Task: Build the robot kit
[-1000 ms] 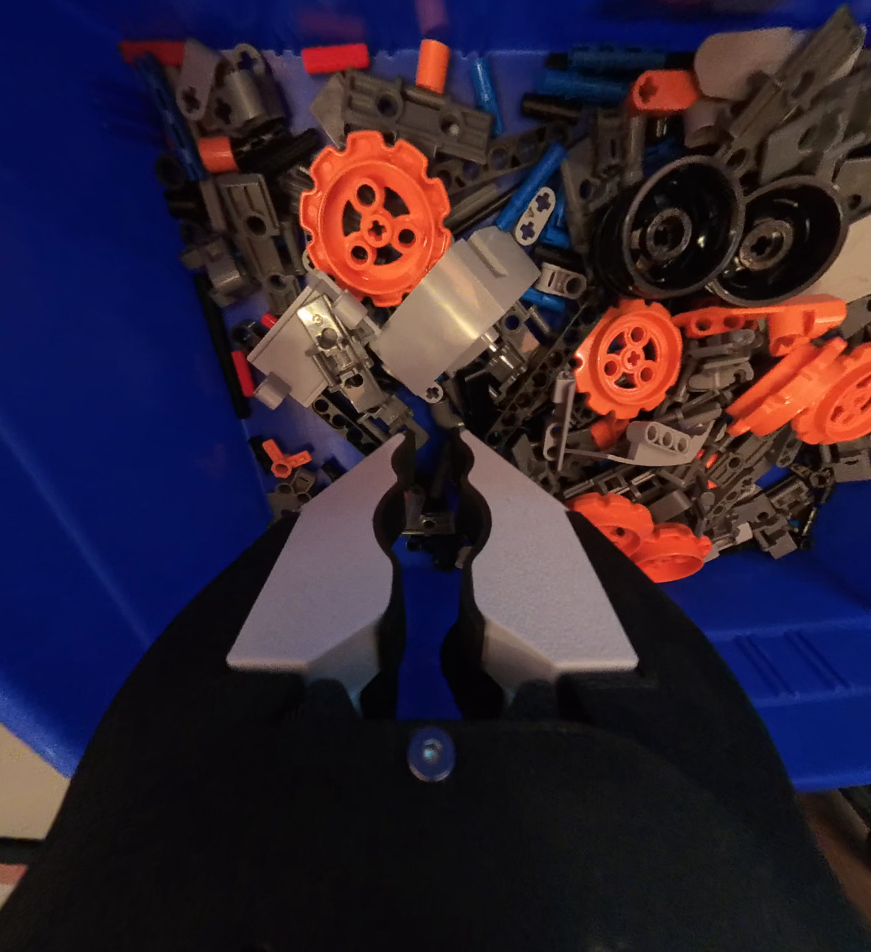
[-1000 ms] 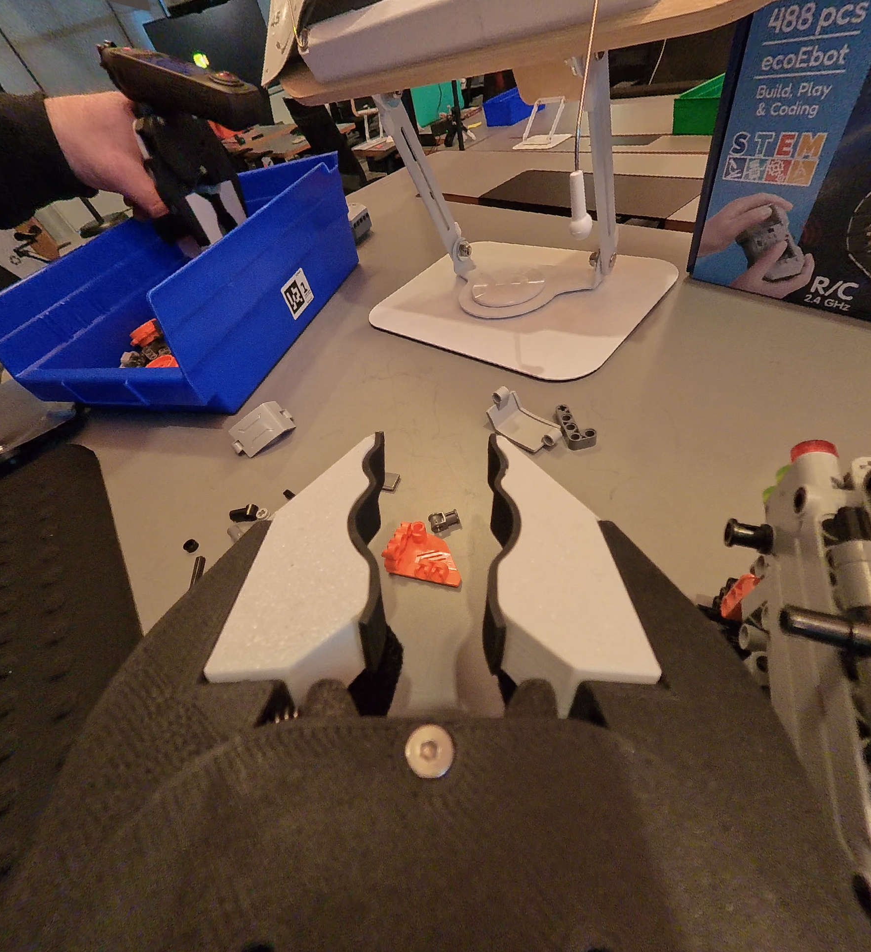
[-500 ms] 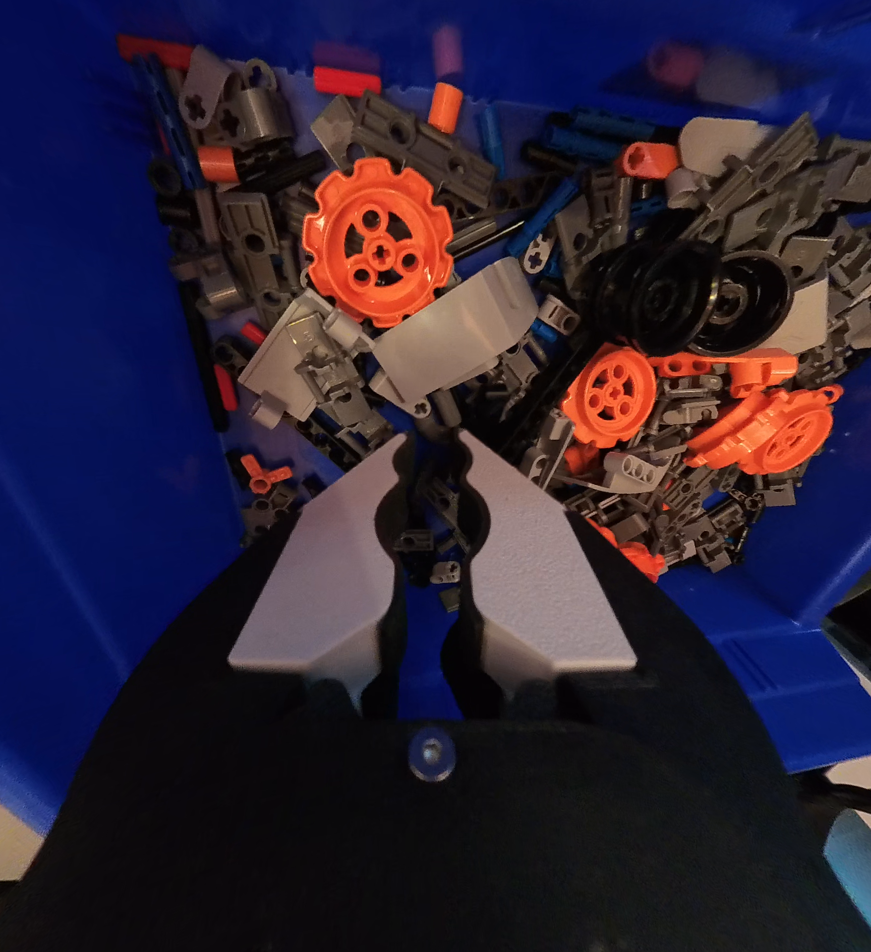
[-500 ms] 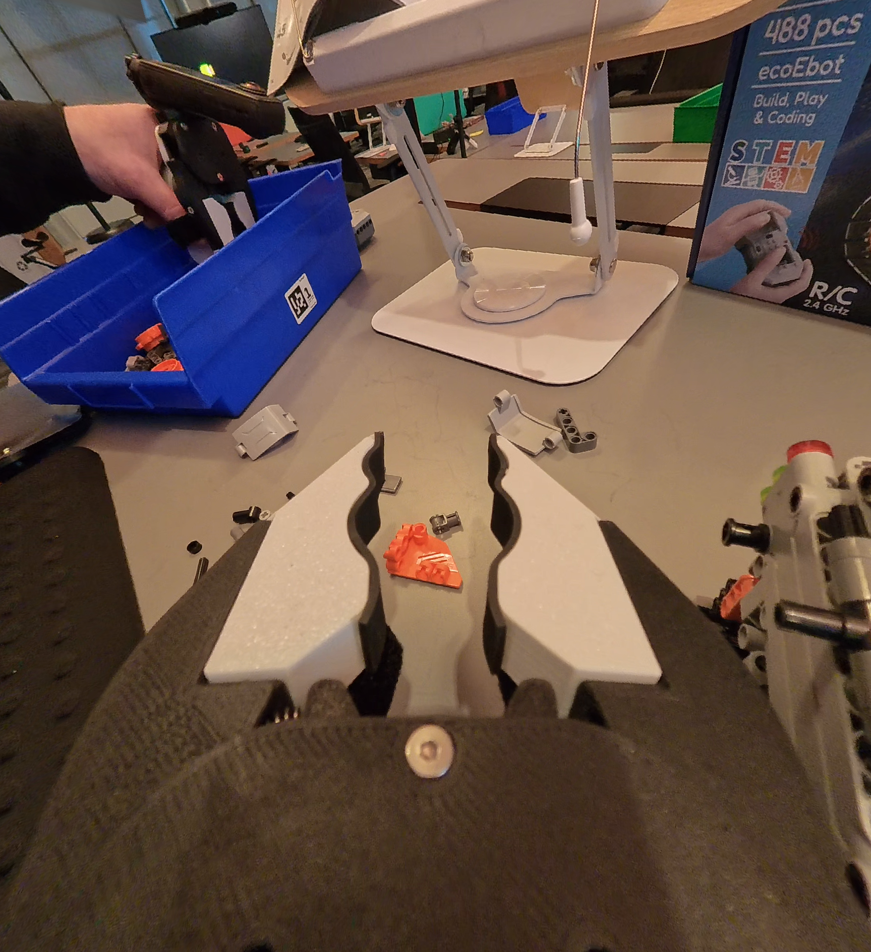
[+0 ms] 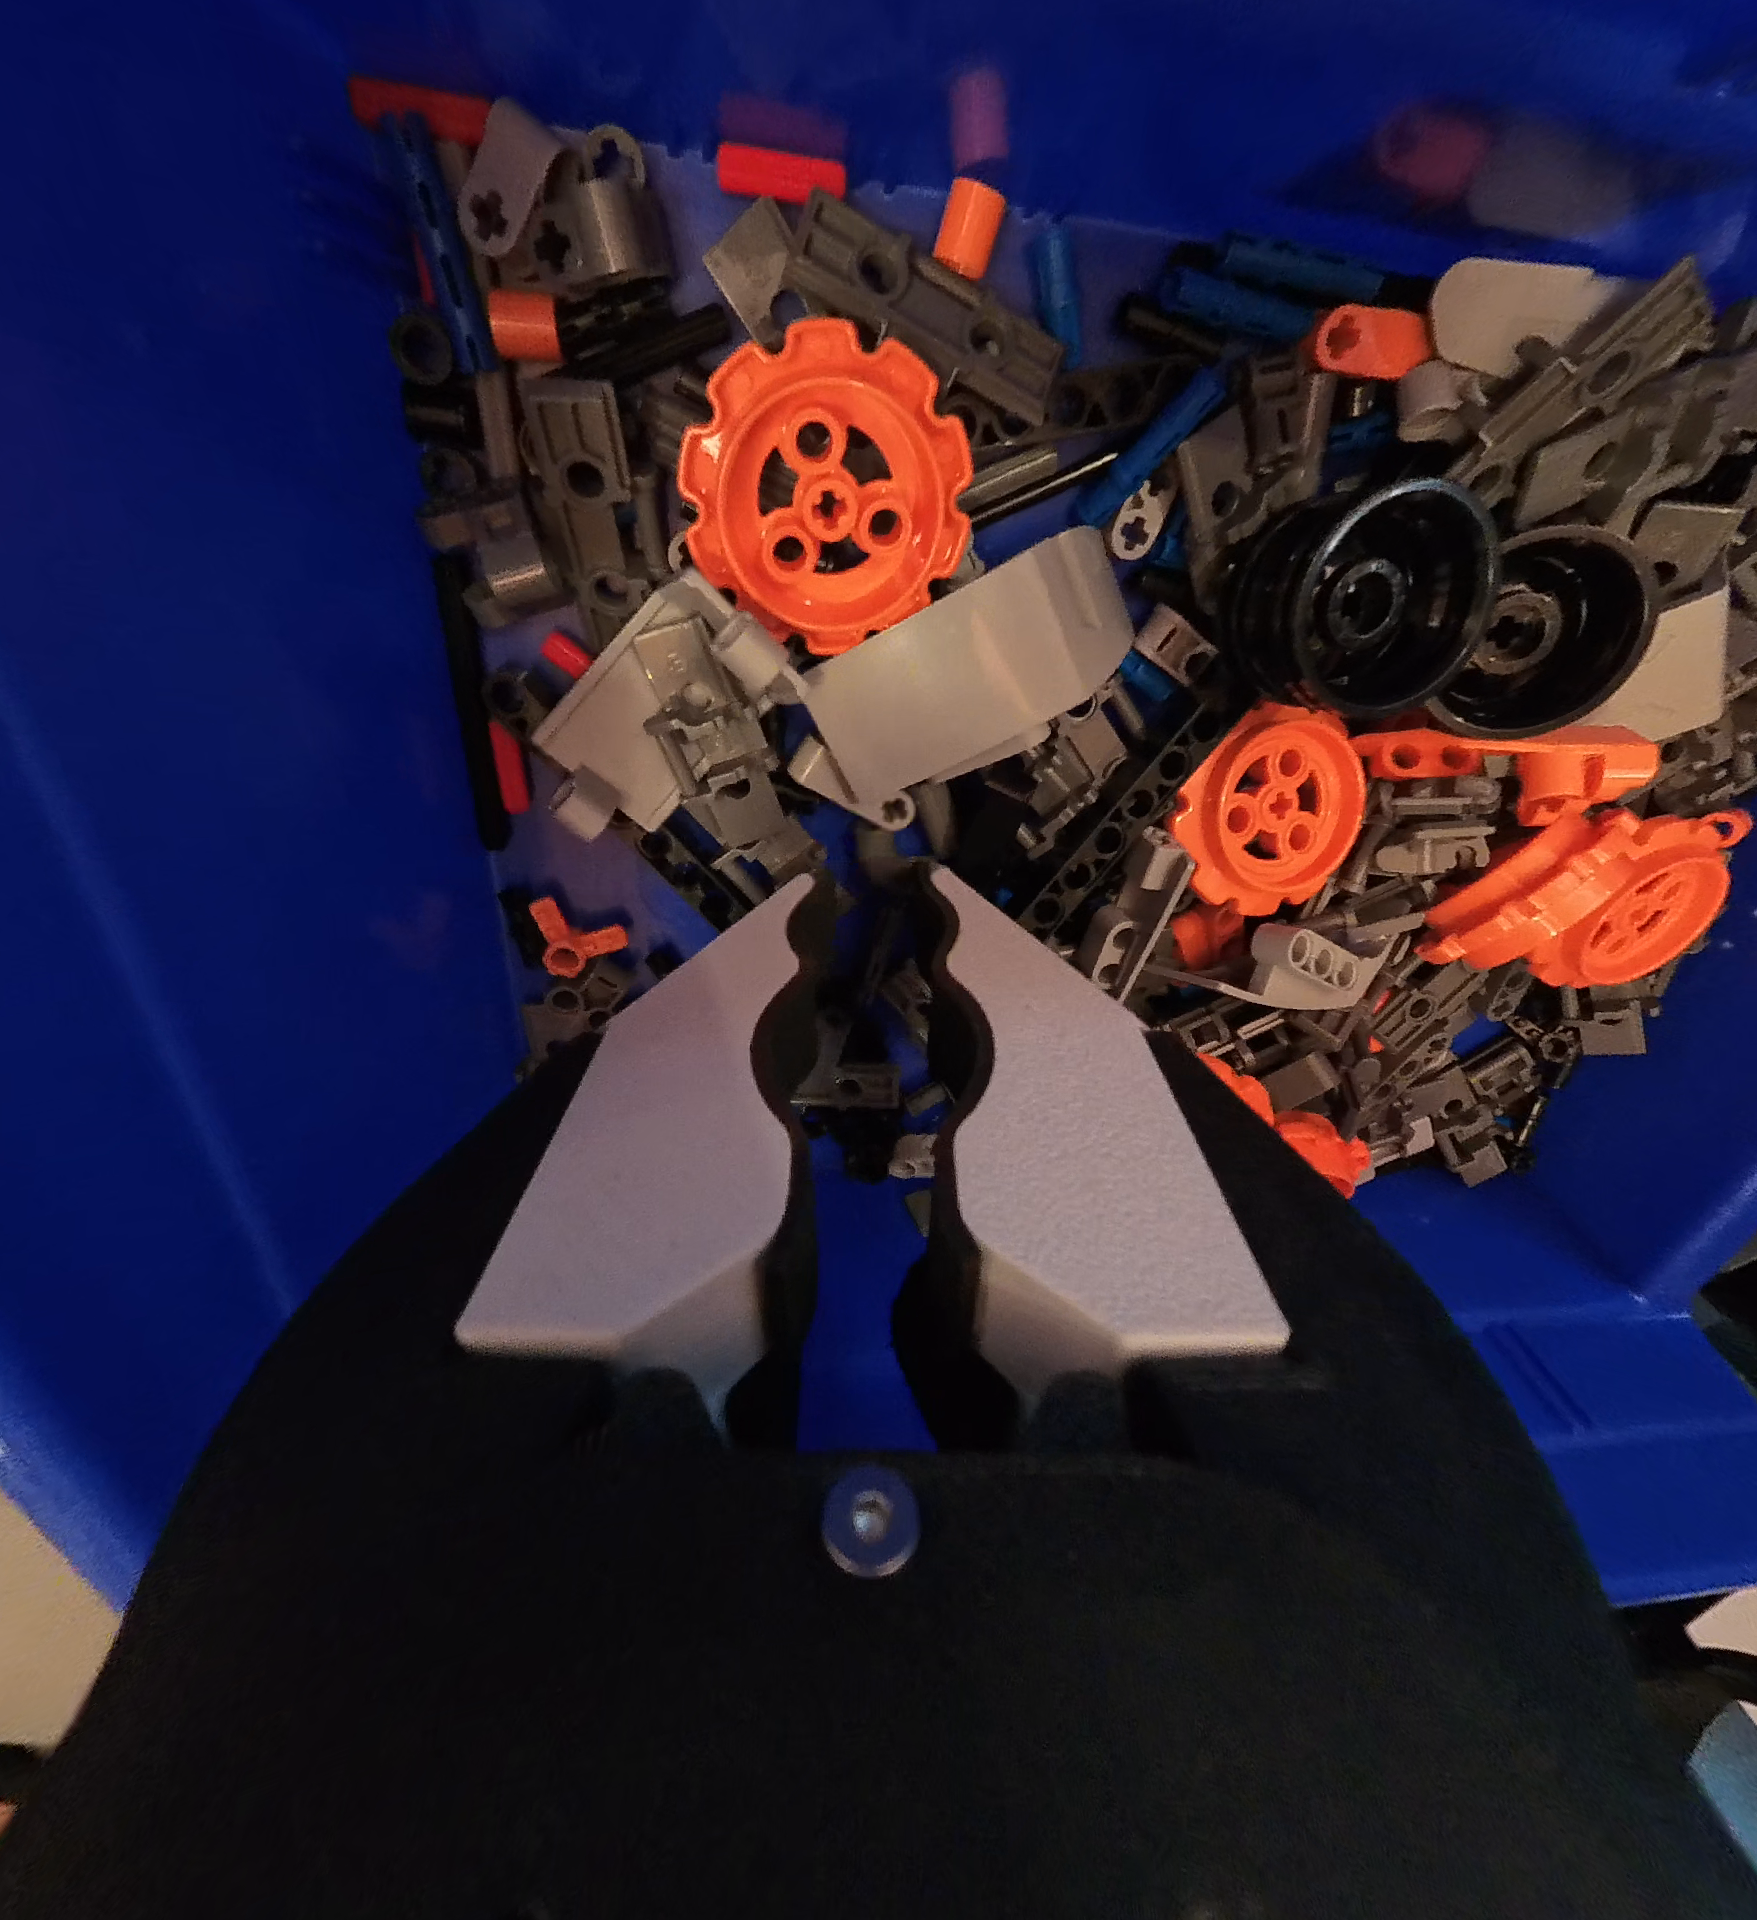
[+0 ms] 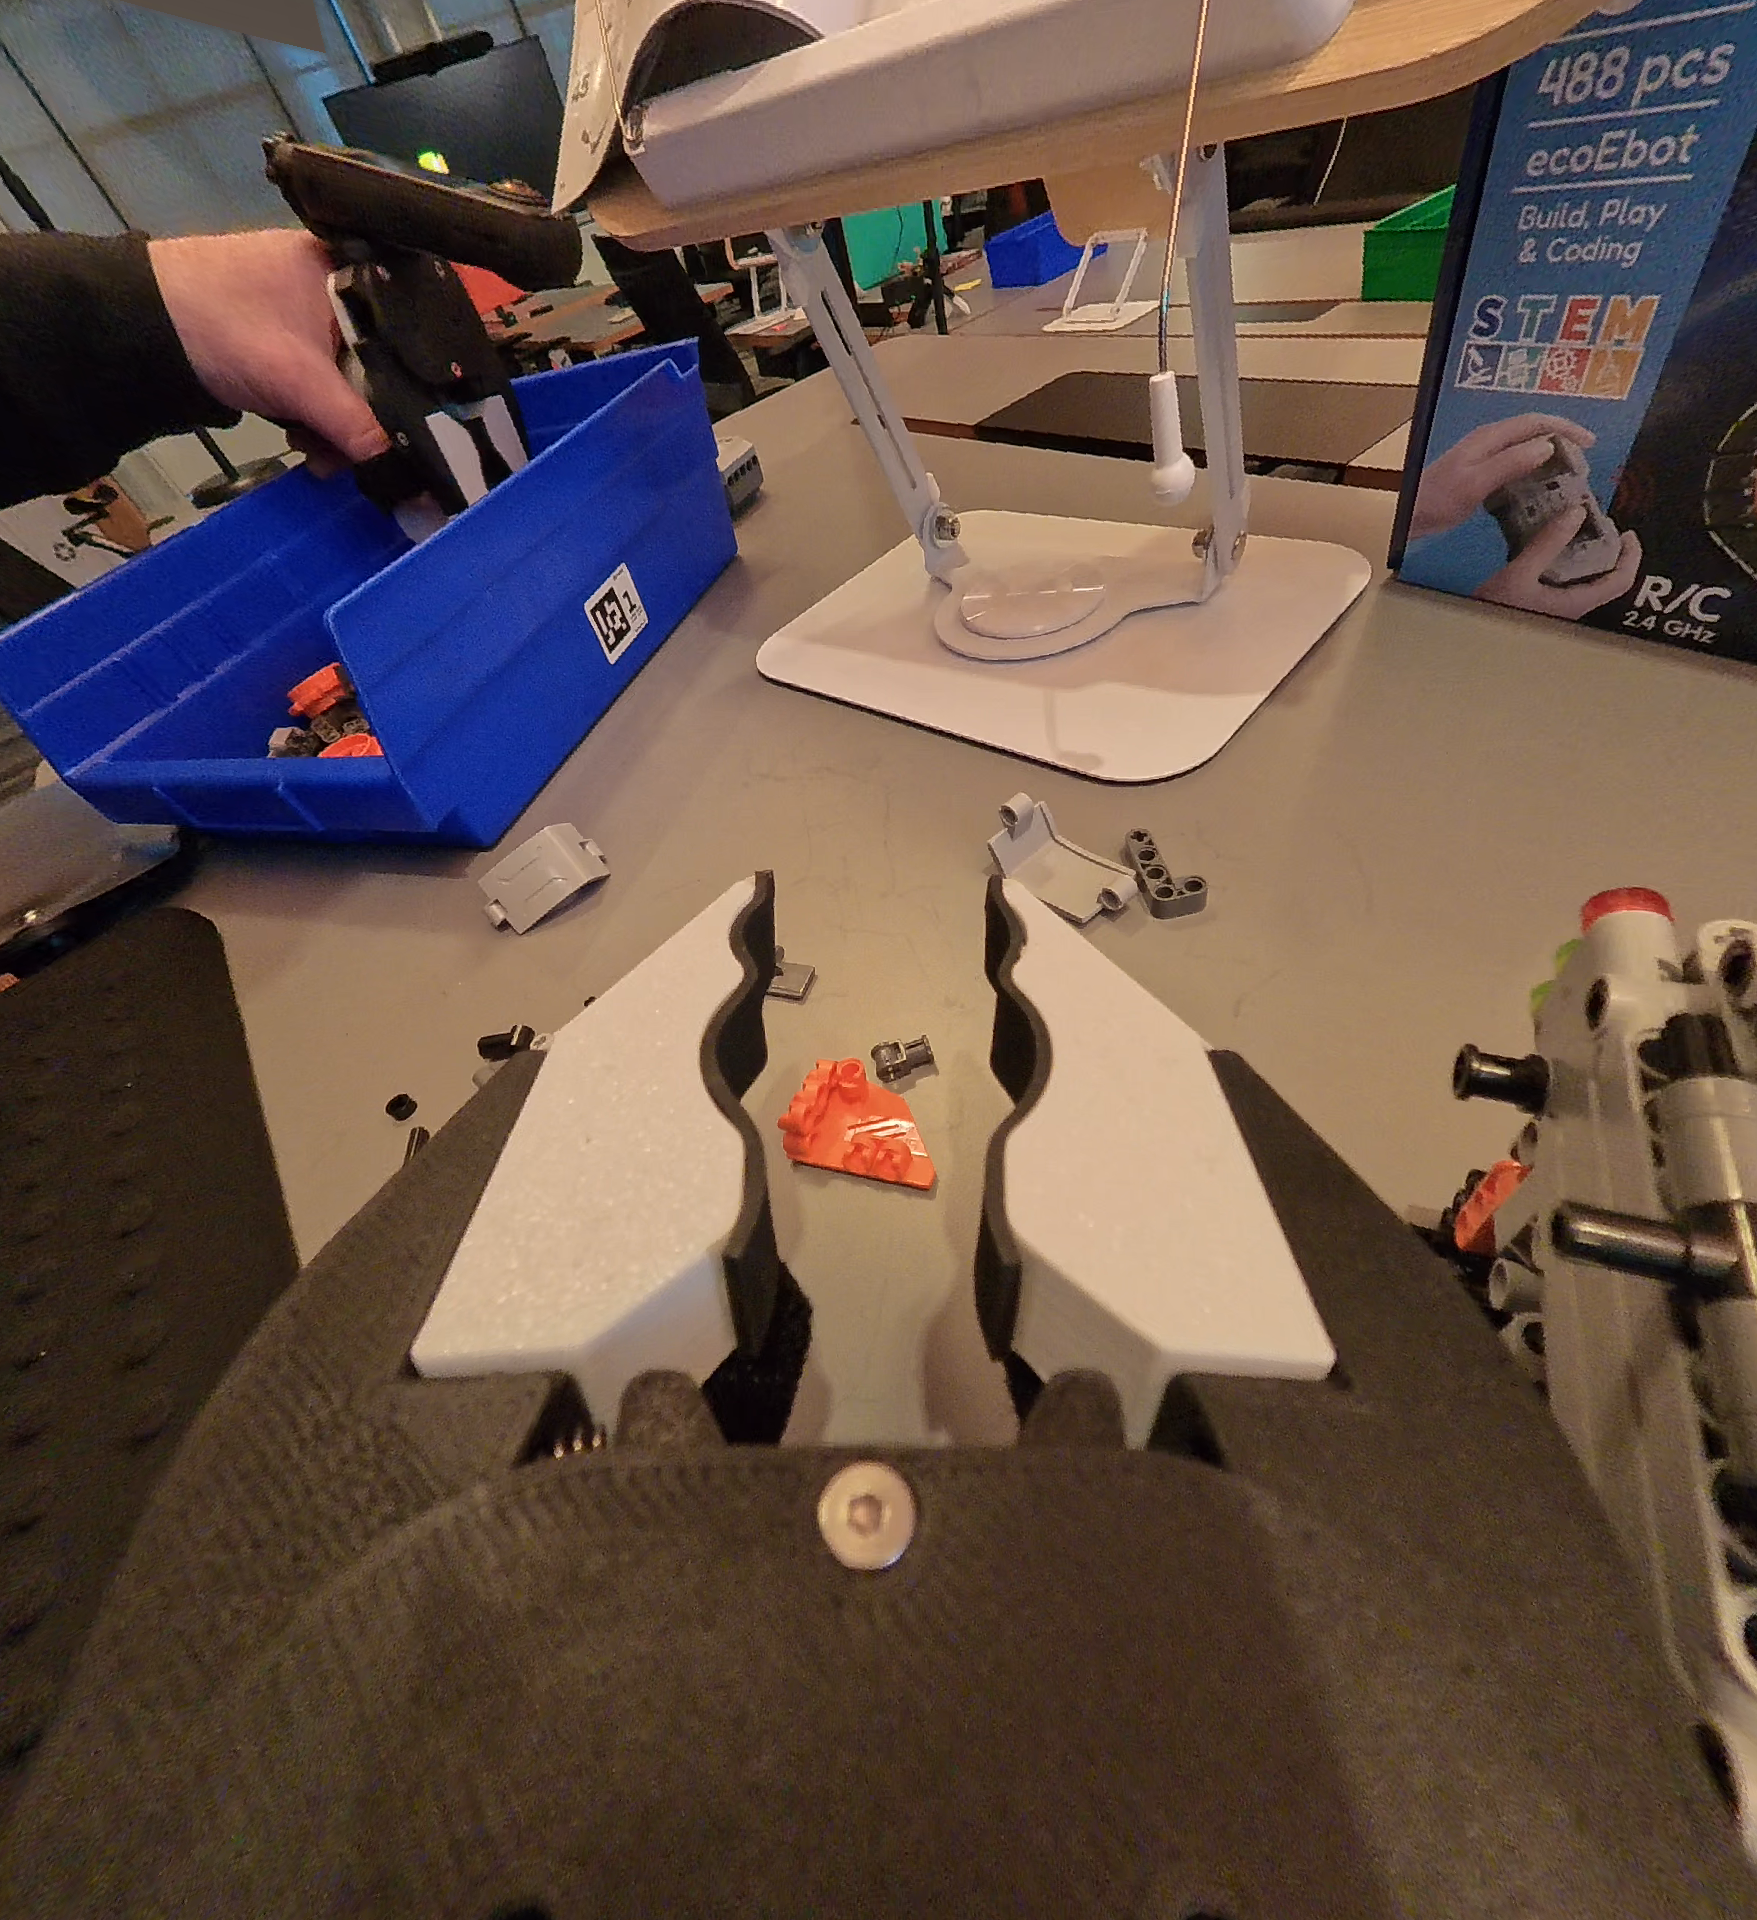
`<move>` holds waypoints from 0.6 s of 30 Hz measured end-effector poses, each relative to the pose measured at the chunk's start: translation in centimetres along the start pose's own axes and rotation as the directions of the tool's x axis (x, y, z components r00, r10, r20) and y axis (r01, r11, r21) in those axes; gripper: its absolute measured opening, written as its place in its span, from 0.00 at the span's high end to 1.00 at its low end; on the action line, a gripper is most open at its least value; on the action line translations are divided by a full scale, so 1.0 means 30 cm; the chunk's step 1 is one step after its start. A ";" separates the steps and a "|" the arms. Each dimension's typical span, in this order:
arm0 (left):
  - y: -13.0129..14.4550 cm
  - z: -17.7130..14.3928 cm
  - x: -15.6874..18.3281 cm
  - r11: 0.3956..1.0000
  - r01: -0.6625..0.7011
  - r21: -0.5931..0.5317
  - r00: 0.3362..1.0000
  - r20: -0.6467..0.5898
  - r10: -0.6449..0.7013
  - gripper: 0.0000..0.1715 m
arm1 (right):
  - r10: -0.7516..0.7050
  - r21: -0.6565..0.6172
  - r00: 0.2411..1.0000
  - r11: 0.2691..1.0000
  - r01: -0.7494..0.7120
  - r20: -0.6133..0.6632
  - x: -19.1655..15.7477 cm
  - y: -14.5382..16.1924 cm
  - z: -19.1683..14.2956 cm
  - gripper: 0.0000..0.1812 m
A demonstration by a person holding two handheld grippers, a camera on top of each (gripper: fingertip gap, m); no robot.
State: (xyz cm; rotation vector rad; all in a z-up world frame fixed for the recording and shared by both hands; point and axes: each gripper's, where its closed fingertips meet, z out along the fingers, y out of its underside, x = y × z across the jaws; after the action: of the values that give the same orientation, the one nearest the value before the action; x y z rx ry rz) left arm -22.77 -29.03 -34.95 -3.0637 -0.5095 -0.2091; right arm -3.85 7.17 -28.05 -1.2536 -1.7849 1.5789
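My left tool (image 5: 872,899) has eased nearer the heap in the blue bin (image 5: 178,727), fingers almost closed around a thin dark piece, perhaps gripping it. My right tool (image 6: 879,904) stays wide open, empty, above the orange piece (image 6: 858,1138) on the tabletop (image 6: 1425,831).

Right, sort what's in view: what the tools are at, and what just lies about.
At the tools:
- left tool, jaws nearly closed, in the blue bin among building pieces
- right tool, open, over the orange piece on the table

Lying about:
- orange gear, black wheels
- grey panel, white stand, printed box, part-built model
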 end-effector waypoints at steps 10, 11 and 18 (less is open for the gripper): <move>-0.013 -0.001 -0.005 0.999 0.048 0.021 0.998 -0.028 -0.047 0.95 | 0.001 0.004 1.000 1.000 -0.001 0.003 -0.001 -0.002 -0.001 0.79; -0.011 -0.002 -0.007 0.998 0.051 0.019 0.998 -0.026 -0.051 0.96 | 0.001 0.004 1.000 1.000 -0.001 0.003 -0.001 -0.002 -0.001 0.79; -0.011 -0.011 -0.004 0.997 0.062 0.036 0.998 -0.014 -0.061 0.94 | 0.002 0.005 1.000 1.000 -0.002 0.004 0.000 -0.002 -0.002 0.79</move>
State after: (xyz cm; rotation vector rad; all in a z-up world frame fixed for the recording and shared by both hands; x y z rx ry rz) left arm -23.03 -28.75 -34.64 -3.0123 -0.6007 -0.2181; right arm -3.81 7.20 -27.97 -1.2509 -1.7812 1.5871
